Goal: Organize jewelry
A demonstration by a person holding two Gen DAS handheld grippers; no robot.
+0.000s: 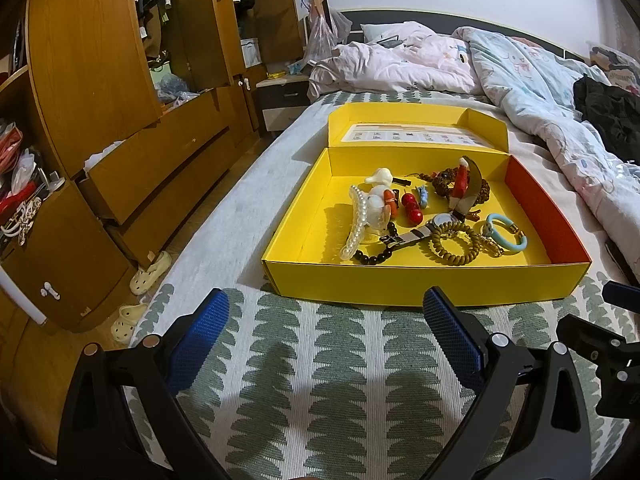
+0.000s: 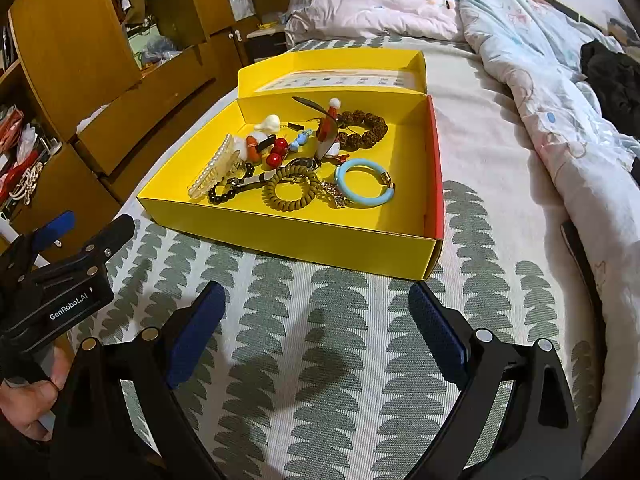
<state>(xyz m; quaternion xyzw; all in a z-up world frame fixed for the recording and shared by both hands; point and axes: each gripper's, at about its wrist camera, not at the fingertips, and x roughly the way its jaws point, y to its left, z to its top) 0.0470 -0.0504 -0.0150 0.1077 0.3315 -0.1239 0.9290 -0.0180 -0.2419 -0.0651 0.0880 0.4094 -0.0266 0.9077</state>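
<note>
An open yellow box (image 1: 424, 284) (image 2: 288, 228) lies on the bed with jewelry piled inside. In it I see a pearl hair clip (image 1: 357, 224) (image 2: 210, 174), a light blue bangle (image 1: 505, 233) (image 2: 362, 184), an olive coil band (image 1: 454, 245) (image 2: 292, 190), a black bead bracelet (image 1: 374, 258) (image 2: 224, 194), red beads (image 1: 412, 206) (image 2: 277, 152) and a brown bead bracelet (image 2: 366, 128). My left gripper (image 1: 326, 320) hovers open just short of the box's front wall, holding nothing. My right gripper (image 2: 316, 312) is also open and empty, near the box's front right corner.
The bedspread (image 2: 320, 360) has a green leaf print. A rumpled quilt (image 1: 540, 92) and black clothing (image 1: 608, 108) lie at the right. Wooden wardrobes with open drawers (image 1: 152, 168) stand left of the bed, slippers (image 1: 150, 274) on the floor. A hand (image 2: 28, 404) holds the left gripper's handle.
</note>
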